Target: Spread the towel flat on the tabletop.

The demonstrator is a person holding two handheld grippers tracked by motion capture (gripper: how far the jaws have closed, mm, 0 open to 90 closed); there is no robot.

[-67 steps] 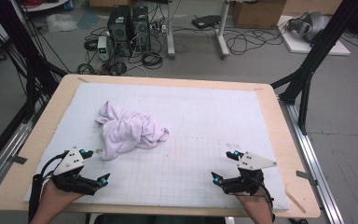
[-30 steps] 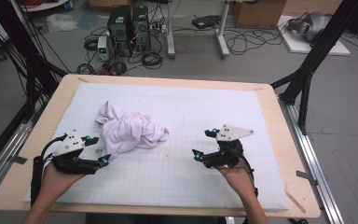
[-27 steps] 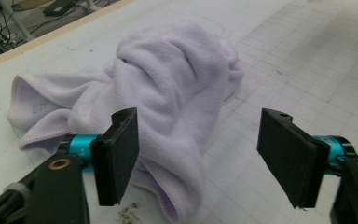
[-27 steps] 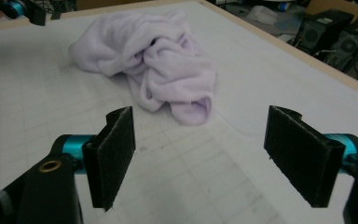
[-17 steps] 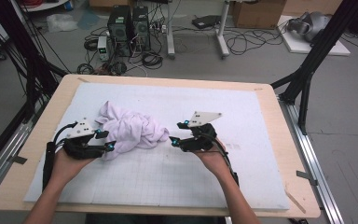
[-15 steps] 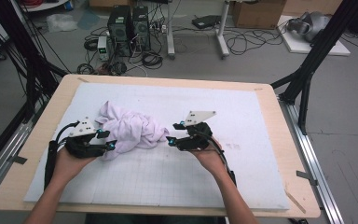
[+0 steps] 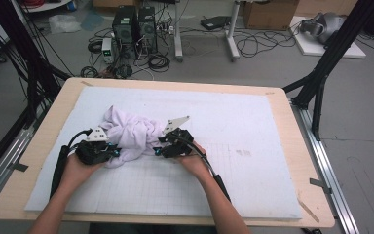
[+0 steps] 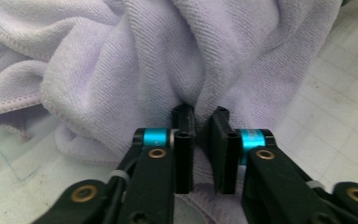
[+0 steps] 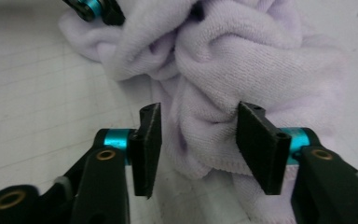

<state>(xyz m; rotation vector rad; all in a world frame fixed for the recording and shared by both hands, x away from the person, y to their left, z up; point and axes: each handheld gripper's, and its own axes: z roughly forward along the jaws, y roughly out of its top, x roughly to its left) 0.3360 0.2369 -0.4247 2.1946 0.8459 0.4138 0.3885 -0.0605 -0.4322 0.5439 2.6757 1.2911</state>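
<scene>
The towel (image 7: pixel 132 131) lies bunched up left of the mat's (image 7: pixel 253 180) middle. At its 8 o'clock the left gripper (image 8: pixel 201 126) has just squeezed a fold, to lift it. At 4 o'clock the right gripper (image 9: pixel 198 133) has been closing around another fold, not pinching yet. Beyond the table, cables (image 7: pixel 253 44) cover the floor.

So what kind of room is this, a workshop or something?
It looks like a research lab. Computer towers and loose cables sit on the floor, black frame struts flank a padded table, and cardboard boxes stand behind.
</scene>
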